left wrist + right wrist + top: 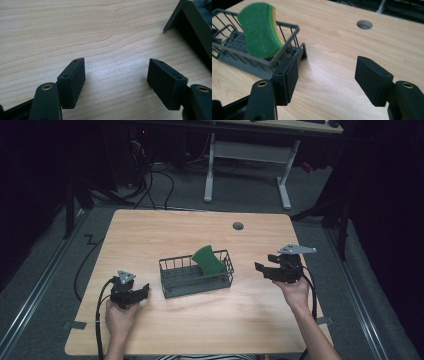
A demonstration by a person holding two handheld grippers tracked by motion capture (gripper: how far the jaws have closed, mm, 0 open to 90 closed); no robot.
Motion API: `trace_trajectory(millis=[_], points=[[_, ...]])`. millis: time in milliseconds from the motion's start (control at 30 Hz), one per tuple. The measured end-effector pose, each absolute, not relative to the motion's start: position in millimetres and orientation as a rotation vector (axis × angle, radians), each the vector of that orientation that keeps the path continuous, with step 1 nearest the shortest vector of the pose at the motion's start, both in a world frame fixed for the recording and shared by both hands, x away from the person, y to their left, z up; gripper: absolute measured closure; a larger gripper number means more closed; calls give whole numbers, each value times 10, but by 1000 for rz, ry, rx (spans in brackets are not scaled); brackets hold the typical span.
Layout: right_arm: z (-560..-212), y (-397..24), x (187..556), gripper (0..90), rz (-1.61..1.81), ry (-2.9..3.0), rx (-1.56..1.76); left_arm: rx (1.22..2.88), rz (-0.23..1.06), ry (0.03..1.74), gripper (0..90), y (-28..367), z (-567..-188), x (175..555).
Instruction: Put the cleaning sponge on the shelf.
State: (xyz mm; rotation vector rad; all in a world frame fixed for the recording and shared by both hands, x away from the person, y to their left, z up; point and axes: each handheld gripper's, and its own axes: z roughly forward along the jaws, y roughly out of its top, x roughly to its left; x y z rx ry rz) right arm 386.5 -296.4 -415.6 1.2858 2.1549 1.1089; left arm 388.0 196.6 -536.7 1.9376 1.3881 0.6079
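A round grey hole (238,225) sits near the wooden table's (165,232) far edge; beyond it, a white-legged desk (247,170) stands on grey floor; black cables (150,185) trail beside it.

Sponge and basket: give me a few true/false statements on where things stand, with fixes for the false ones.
1. The green sponge stands on edge in the wire basket, leaning on its rim. True.
2. The right tool is shut on the sponge. False: its jaws are open with only bare table between them, beside the basket.
3. The left tool is open and holds nothing. True.
4. The basket lies tipped on its side. False: it sits upright on the table.
5. The sponge has a yellow layer behind its green face. True, as the right gripper view shows.
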Motion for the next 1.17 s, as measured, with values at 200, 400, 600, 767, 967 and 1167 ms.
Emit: trace_trajectory(millis=[200,400,600,767,967,1167], points=[[-4279,-3095,3778,368,1116,2134,1331,1937,608,1388,313,1966,-5367,3880],[-4540,-3204,3700,367,1092,2121,1382,1939,608,1388,313,1967,-5367,3880],[-4943,-3294,3661,363,1040,2106,1456,1939,608,1388,313,1967,-5367,3880],[-5220,-3302,3655,353,932,2096,1479,1938,609,1388,313,1966,-5367,3880],[-5304,-3257,3601,339,862,2071,1418,1938,609,1387,313,1966,-5368,3879],[-5306,-3260,3609,315,870,2077,1435,1938,608,1387,311,1965,-5368,3878]])
